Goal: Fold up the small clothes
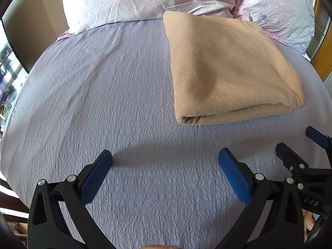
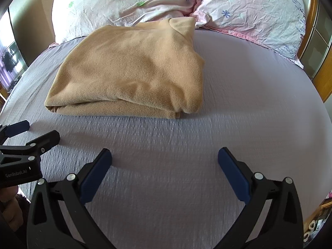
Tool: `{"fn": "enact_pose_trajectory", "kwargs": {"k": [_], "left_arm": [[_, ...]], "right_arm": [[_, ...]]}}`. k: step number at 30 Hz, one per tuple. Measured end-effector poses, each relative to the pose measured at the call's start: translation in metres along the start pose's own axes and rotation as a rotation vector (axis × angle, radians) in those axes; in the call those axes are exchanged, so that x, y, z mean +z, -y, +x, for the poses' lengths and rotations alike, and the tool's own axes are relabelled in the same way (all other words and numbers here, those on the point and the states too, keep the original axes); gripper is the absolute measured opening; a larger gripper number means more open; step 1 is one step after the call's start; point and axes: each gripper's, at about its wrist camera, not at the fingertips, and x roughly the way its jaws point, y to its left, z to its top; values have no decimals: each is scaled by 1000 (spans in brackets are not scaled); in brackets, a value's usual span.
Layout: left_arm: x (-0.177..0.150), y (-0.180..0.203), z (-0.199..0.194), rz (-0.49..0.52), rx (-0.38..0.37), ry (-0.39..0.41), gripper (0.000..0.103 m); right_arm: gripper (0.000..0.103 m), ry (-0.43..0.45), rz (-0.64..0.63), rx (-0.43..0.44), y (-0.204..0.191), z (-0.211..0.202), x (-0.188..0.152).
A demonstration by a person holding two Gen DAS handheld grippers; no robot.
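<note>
Left claw (image 1: 165, 157) wide, right claw (image 2: 165, 157) wide, both empty, folded tan fleece (image 2: 132, 70) beyond, underlayers hidden

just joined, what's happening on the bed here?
A person holds two claws over a lavender bed sheet. The left claw and right claw are both open and hold nothing. A tan fleece garment lies folded near the floral pillows, touched by neither claw.

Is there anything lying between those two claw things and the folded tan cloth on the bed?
Nothing visible. Only bare bedsheet lies between the open left gripper, the open right gripper and the tan cloth. The pillows sit behind it.
</note>
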Motion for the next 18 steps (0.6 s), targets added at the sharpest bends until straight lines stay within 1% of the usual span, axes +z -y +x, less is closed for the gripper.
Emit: {"fn": "enact_pose_trajectory", "kwargs": {"k": [18], "left_arm": [[0,0,0,0,0,1,102]], "right_arm": [[101,4,7,-3,0,0,0]]}}
